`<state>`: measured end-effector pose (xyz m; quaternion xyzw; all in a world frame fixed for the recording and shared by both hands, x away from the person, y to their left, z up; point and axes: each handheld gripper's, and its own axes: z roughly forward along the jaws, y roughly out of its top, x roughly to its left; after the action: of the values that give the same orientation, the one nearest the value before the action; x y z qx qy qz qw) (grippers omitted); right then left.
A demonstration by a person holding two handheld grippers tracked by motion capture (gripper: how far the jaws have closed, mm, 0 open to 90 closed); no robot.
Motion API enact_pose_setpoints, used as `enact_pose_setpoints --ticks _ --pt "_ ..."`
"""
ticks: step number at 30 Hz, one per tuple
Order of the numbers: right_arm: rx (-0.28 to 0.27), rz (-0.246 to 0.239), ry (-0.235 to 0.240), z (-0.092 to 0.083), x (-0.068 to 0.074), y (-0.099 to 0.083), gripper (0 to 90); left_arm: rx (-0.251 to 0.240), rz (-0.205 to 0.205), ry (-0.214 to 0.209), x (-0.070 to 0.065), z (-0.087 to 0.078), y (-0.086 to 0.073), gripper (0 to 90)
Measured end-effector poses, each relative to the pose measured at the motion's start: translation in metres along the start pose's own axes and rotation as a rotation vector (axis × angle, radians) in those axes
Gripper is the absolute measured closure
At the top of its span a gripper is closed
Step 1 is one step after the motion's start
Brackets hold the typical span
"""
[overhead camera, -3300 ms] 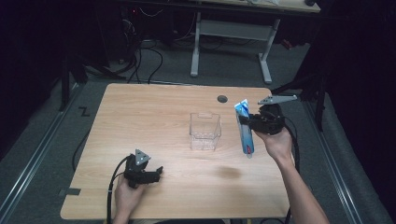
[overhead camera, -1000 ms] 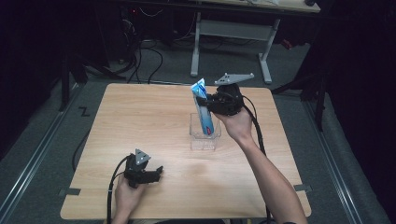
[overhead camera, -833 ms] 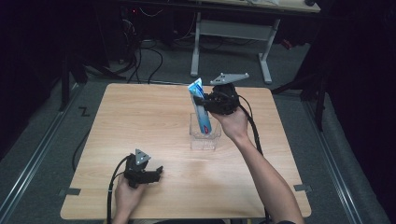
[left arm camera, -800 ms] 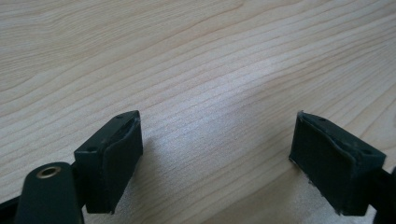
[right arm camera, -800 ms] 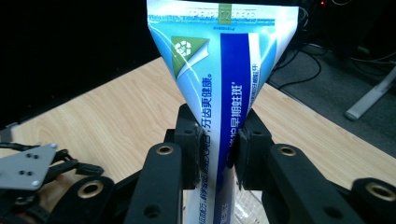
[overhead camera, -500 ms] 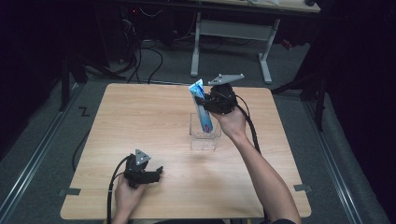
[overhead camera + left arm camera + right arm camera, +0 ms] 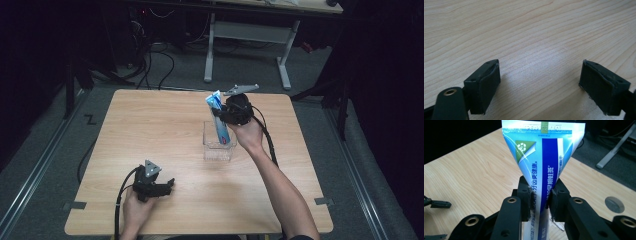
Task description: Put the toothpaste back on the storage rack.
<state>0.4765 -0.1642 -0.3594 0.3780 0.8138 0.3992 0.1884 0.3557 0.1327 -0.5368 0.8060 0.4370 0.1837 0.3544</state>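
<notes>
Right gripper [image 7: 226, 116], jaws pinched on a blue-and-white toothpaste tube [image 7: 219, 119] near its upper half, crimped flat end up; lower end of the tube standing inside a clear plastic box [image 7: 218, 150] near the middle of the wooden table [image 7: 150, 120]. Left gripper [image 7: 167, 186], jaws spread wide with bare wood between the pads [image 7: 489, 83], resting near the table's front edge, well apart from the box.
</notes>
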Motion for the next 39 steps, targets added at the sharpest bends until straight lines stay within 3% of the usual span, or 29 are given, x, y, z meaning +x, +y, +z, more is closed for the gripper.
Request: enact_pose_setpoints --ticks 12,16,24,32,39 --pt "0.032 0.025 -0.001 0.008 -0.007 -0.013 73.7 0.002 0.000 -0.001 0.000 0.000 0.000 17.0" --pt "0.050 0.009 -0.018 0.010 -0.007 -0.017 73.7 0.001 -0.002 -0.002 0.000 0.000 0.000 17.1" --pt "0.063 0.025 -0.005 0.010 -0.010 -0.025 73.6 0.001 -0.002 -0.001 0.000 0.000 0.000 17.1" --pt "0.096 -0.003 0.003 0.019 -0.003 -0.034 73.7 -0.001 -0.003 -0.002 0.000 0.000 0.000 17.1" --pt "0.119 0.009 0.010 0.025 -0.004 -0.037 73.6 -0.001 -0.004 -0.001 0.000 0.000 0.000 17.1"
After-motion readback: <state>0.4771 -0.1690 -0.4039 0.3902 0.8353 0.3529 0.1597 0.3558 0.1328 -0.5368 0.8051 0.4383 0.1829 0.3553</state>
